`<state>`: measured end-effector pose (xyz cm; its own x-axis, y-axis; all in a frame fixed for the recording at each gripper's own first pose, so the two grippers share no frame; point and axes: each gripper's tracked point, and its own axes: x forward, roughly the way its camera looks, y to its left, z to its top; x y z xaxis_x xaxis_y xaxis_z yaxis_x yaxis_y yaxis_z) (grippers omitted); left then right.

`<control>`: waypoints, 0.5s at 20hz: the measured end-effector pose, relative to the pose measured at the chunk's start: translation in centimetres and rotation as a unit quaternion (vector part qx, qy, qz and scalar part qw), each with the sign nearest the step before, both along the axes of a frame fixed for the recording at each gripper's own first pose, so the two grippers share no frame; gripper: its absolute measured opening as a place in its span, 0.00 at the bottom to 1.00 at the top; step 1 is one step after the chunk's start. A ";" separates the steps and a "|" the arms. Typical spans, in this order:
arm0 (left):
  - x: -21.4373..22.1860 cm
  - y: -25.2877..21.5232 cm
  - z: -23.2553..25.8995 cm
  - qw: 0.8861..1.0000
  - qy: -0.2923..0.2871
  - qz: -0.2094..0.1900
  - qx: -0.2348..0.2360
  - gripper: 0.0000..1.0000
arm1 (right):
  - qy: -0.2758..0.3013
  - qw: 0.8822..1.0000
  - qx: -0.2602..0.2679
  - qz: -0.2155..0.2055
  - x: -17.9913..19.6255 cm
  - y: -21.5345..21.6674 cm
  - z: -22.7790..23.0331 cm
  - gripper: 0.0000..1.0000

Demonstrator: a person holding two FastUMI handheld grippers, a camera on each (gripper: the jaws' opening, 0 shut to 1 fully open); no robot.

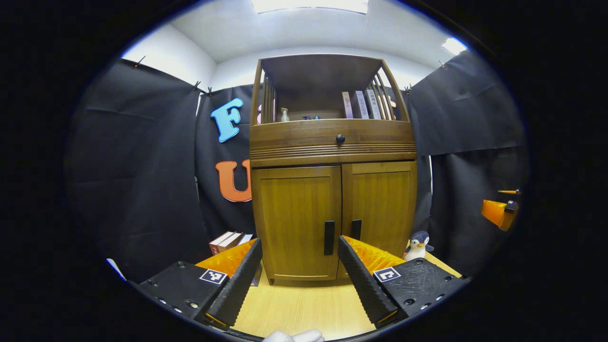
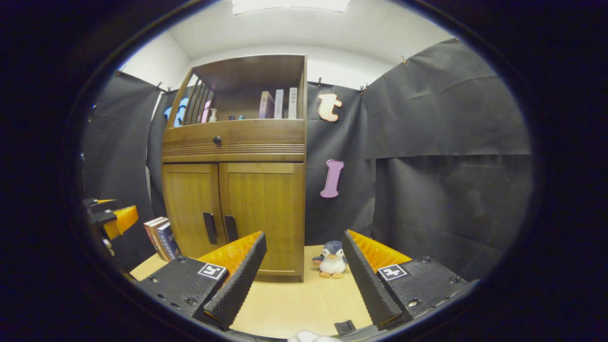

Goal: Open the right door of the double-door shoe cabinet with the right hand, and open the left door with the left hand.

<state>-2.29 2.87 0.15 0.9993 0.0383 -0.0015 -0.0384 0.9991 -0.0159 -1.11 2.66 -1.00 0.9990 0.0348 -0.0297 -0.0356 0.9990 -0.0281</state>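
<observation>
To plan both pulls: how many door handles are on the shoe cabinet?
2: left door handle on the left door's inner edge, right door handle on the right door's. The drawer knob above is not counted.

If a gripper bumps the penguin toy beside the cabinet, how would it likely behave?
The penguin looks plush, so probably soft and light. It stands upright on a small base, so a nudge would likely tip or slide it on the smooth tabletop, not break it.

Both doors shut, my gripper apart

My right gripper (image 2: 304,275) hung with its jaws spread wide, well short of the shoe cabinet (image 2: 235,190). Right door (image 2: 263,213) and left door (image 2: 190,209) sat closed; a toy penguin (image 2: 331,260) stood beside the cabinet
</observation>
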 end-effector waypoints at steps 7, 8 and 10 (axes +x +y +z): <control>-0.4 0.6 -0.3 1.000 0.006 0.006 0.005 0.96 | -0.004 1.000 0.001 -0.007 -0.5 -0.1 0.1 1.00; -0.5 0.6 -0.2 1.000 0.006 0.005 0.006 0.96 | -0.003 1.000 0.001 -0.008 -0.4 -0.2 0.0 1.00; -0.7 0.5 -0.3 1.000 0.007 0.003 0.009 0.96 | 0.002 1.000 0.001 -0.010 -0.3 -0.1 -0.5 1.00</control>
<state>-3.03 3.41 -0.17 0.9989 0.0454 -0.0147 -0.0453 0.9990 0.0034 -1.44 2.58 -1.49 0.9993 0.0155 -0.0331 -0.0163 0.9995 -0.0264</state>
